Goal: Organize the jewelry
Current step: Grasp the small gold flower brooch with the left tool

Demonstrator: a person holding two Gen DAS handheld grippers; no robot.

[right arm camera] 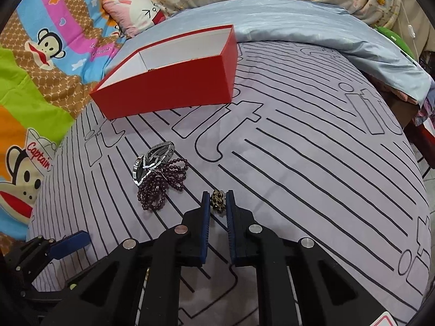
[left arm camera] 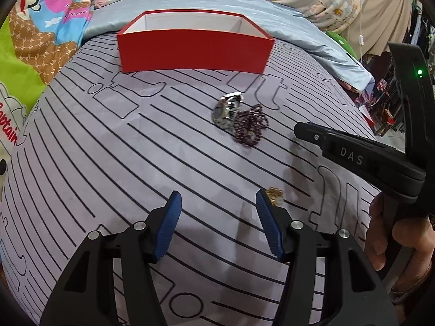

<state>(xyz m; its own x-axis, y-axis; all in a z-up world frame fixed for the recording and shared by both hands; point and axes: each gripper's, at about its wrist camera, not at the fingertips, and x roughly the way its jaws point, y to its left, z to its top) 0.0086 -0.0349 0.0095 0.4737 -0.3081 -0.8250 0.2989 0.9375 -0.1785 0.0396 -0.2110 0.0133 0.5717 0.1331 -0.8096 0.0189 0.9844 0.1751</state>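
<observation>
Right gripper (right arm camera: pixel 218 202) pinches a gold-brown beaded ring (right arm camera: pixel 217 200) (dark stones); left gripper (left arm camera: pixel 216 203) gapes empty.

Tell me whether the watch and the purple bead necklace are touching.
Touching. The right wrist view shows the watch lying against the purple bead necklace, bead strands meeting and overlapping its case edge with no bedsheet between them; the left wrist view agrees.
</observation>
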